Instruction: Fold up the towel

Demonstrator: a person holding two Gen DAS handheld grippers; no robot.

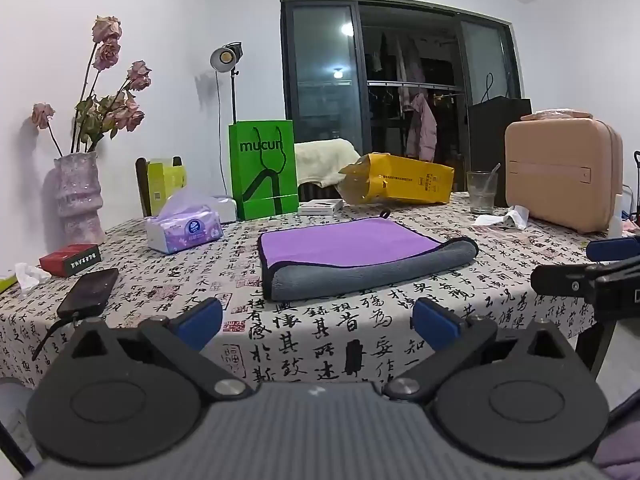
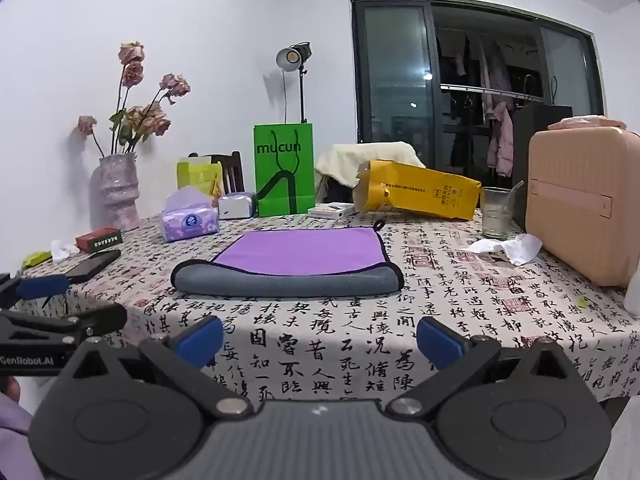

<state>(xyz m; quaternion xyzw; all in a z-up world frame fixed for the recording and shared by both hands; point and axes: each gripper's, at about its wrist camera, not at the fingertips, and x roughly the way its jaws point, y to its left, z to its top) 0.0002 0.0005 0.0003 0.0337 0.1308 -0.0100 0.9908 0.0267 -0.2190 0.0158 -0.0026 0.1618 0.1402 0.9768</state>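
Note:
A purple and grey towel (image 1: 352, 254) lies folded flat in the middle of the table, grey fold edge toward me, a small loop at its far corner. It shows in the right wrist view (image 2: 296, 264) too. My left gripper (image 1: 318, 322) is open and empty, held off the table's near edge, short of the towel. My right gripper (image 2: 320, 342) is also open and empty, beside it at the near edge. The right gripper's side shows at the far right of the left view (image 1: 592, 276); the left gripper shows at the left of the right view (image 2: 48, 308).
The table wears a calligraphy cloth (image 1: 320, 344). On it stand a vase of dried roses (image 1: 78, 196), tissue pack (image 1: 184, 230), red box (image 1: 70, 258), phone (image 1: 88, 292), green bag (image 1: 264, 168), yellow bag (image 1: 400, 178), glass (image 1: 482, 192), pink case (image 1: 560, 176) and crumpled tissue (image 1: 504, 218).

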